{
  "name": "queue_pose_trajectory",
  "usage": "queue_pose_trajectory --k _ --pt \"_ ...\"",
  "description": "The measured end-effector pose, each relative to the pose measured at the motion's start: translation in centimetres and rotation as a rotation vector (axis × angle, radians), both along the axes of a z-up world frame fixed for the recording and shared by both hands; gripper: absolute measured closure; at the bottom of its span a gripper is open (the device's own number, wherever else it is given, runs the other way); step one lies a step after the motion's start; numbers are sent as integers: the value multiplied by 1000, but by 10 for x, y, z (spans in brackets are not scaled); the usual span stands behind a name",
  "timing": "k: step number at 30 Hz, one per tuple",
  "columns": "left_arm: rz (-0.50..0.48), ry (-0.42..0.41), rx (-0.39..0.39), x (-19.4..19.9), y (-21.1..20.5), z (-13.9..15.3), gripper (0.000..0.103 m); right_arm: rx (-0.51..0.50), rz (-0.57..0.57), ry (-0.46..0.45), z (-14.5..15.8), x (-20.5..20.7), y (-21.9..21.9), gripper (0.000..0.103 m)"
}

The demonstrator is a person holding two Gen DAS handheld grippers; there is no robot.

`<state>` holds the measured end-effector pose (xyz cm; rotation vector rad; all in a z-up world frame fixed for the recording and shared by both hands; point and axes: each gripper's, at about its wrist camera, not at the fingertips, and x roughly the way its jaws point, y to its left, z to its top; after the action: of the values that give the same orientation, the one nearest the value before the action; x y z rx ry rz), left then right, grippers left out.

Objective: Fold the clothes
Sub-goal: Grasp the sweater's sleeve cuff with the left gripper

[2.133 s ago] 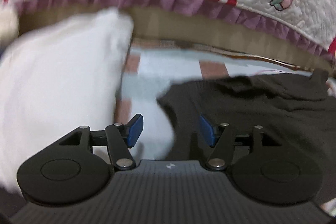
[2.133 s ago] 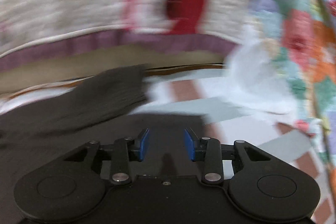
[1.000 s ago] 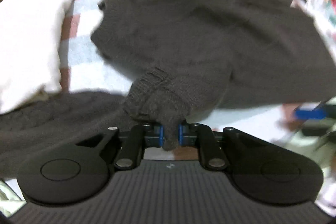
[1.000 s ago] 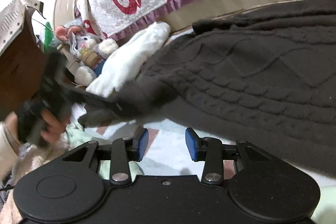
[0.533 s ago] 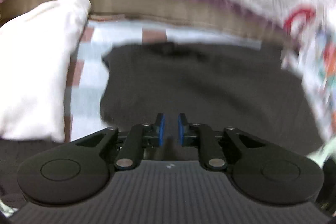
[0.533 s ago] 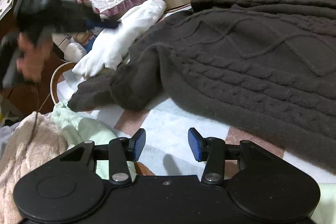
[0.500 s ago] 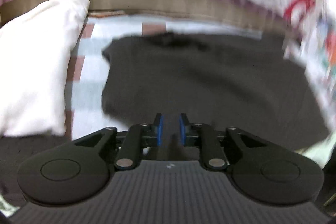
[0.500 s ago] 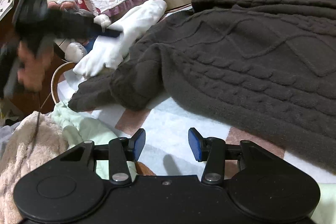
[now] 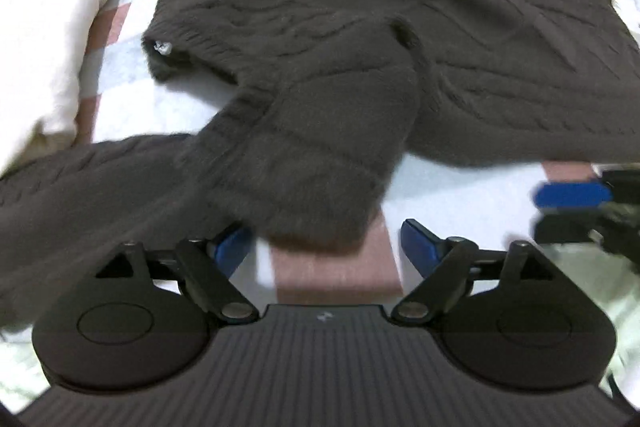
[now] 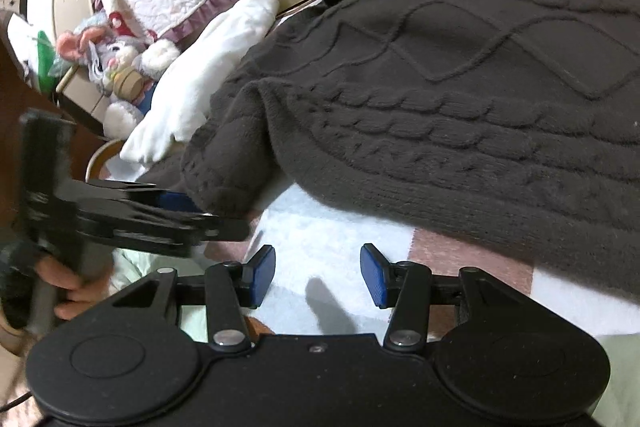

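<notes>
With the left claw [image 9: 324,247] opening and its pads clear of the dark brown cable-knit sweater [image 9: 400,39] spread on the checked bed cover [image 9: 332,275], and the right claw [image 10: 318,275] released and empty, the bunched sleeve [image 9: 304,147] may stay crooked, likely spoiling the fold.

sweater [image 9: 400,39] on bed sheet [image 9: 460,195] | pillow [image 9: 44,27] left | sleeve [image 9: 320,147] folded over

Right tongs [image 10: 318,277] hover with blue pads apart above a checked blanket [image 10: 332,231]. Beyond lies a dark cable-knit sweater [image 10: 460,99]; left tongs [image 10: 176,205], opening, meet its sleeve.
</notes>
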<state>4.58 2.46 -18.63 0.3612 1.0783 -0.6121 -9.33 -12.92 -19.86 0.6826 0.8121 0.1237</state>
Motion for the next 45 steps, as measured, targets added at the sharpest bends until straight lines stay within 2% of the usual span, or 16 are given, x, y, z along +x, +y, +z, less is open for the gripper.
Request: queue_pose_trajectory --k 2,4,5,6,16,23,25,28,31,35,37,39,42,43,44,45 --pt "17 -45 -8 1 -1 -4 27 16 -12 -1 0 -1 -2 50" --pt "17 -74 -29 1 3 -2 51 37 -21 -2 -1 -1 -6 50" --pt "18 -74 -52 2 6 0 78 42 -27 4 -2 0 -7 50" --pt "19 -81 -71 2 9 4 84 45 -33 10 -3 0 -8 50" --pt "30 -144 -98 0 13 17 91 10 -20 6 0 -1 -3 50" --pt "135 -340 -182 13 33 55 95 -10 -46 7 0 -5 -7 50" --pt "158 -331 -164 36 34 51 96 -11 -52 16 -1 -5 -8 50" --pt "176 -232 -238 67 35 39 96 -17 -45 13 0 -5 -7 50" --pt "129 -274 -197 69 23 35 96 -30 -31 11 1 -4 -5 50" --pt "93 -219 -208 64 19 28 94 -48 -23 21 1 -1 -1 49" --pt "83 -174 -205 59 19 24 85 -56 -22 19 1 -1 1 49" --pt "78 -129 -193 54 19 20 54 -68 -20 18 1 0 3 49" --pt "87 -88 -182 50 22 14 40 -87 -16 17 3 2 6 48" --pt "85 -75 -190 50 22 13 41 -91 -14 16 3 2 7 48" --pt "76 -67 -204 49 22 12 58 -94 -14 16 3 3 7 48" --pt "59 -56 -221 48 22 13 96 -97 -13 16 3 3 8 48"
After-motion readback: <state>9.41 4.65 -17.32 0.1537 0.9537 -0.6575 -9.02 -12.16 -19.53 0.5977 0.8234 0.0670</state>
